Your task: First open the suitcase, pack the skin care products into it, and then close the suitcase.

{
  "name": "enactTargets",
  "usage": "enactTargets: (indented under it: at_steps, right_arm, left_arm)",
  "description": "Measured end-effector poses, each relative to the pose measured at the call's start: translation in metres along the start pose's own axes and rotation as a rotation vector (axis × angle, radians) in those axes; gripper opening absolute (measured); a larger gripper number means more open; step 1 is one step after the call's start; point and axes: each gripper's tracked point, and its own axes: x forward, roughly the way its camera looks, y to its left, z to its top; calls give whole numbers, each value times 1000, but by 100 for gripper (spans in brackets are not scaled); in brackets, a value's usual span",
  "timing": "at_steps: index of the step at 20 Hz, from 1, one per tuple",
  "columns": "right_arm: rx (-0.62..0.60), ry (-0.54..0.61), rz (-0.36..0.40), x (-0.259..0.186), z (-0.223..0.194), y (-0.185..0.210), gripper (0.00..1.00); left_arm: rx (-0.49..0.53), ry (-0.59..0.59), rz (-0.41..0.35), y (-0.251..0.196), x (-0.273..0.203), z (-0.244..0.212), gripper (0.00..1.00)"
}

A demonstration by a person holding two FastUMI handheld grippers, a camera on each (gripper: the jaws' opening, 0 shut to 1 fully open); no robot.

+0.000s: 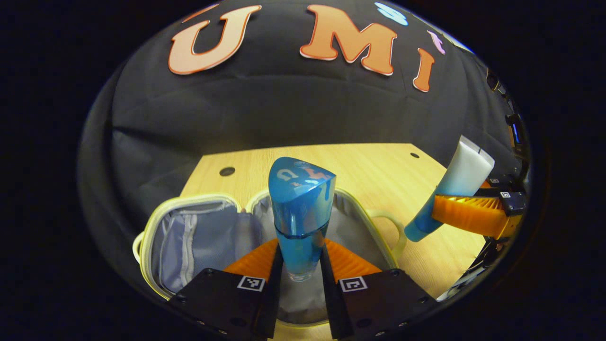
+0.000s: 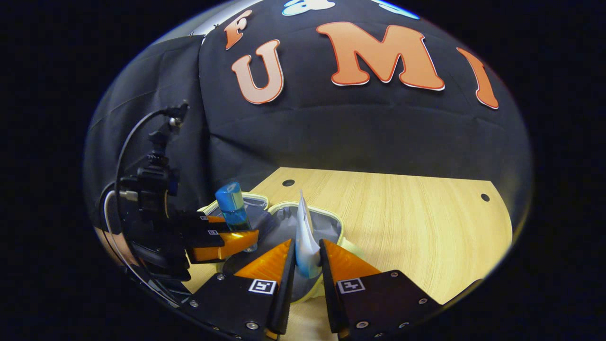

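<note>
- No brand or label writing can be read on either product.
- Left gripper (image 1: 301, 265), bottom centre of the left gripper view: both fingers press a blue bottle (image 1: 300, 213) with a wedge-shaped cap, held upright above the suitcase (image 1: 156, 227).
- Right gripper (image 2: 307, 265), bottom centre of the right gripper view: clamped on a white-to-blue tube (image 2: 305, 241).
- Suitcase lies open on the wooden table (image 2: 416, 227), grey lining, pale yellow rim; nothing visible inside.
</note>
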Motion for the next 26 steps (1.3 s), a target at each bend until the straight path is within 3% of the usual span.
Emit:
enactTargets:
  at_steps: [17,24,26]
  right_arm:
    - [59,196,187,57,-49,-6,33]
    - [91,256,220,70,-65,-5,33]
    - [112,281,225,77,-74,-6,33]
  left_arm:
    - [-69,435,83,-4,41,-77,43]
    - [-132,499,157,8,65,-97,42]
    - [-123,455,178,11,64,-86,44]
